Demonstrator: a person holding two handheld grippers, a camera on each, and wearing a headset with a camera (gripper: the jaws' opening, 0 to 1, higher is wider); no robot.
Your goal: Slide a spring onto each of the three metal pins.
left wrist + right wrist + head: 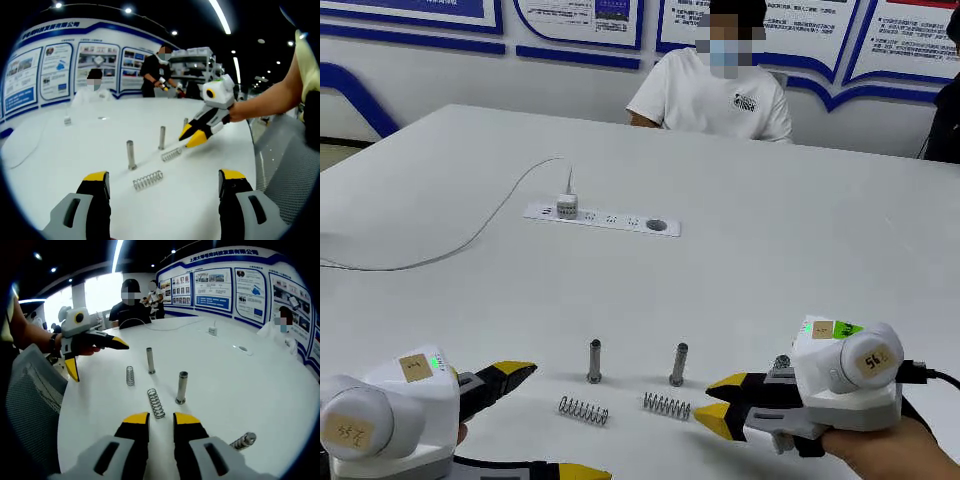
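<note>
White bench [770,250]: springs [583,410] loose beside bare pins [594,360]. Our left gripper [100,361] gapes, right gripper [161,418] barely parted, both empty; next, grasp a spring.

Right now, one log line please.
left gripper open; right gripper open; two upright silver metal pins bare; two coiled wire springs on white table

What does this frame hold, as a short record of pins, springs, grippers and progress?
left gripper: wide open, empty
right gripper: jaws slightly apart, empty
bare pins: left pin and right pin, upright, side by side in the head view
third pin: beside the right gripper, coils around it
loose springs: left spring and right spring, lying in front of the bare pins
progress: one pin apparently has its spring, two to go
</note>
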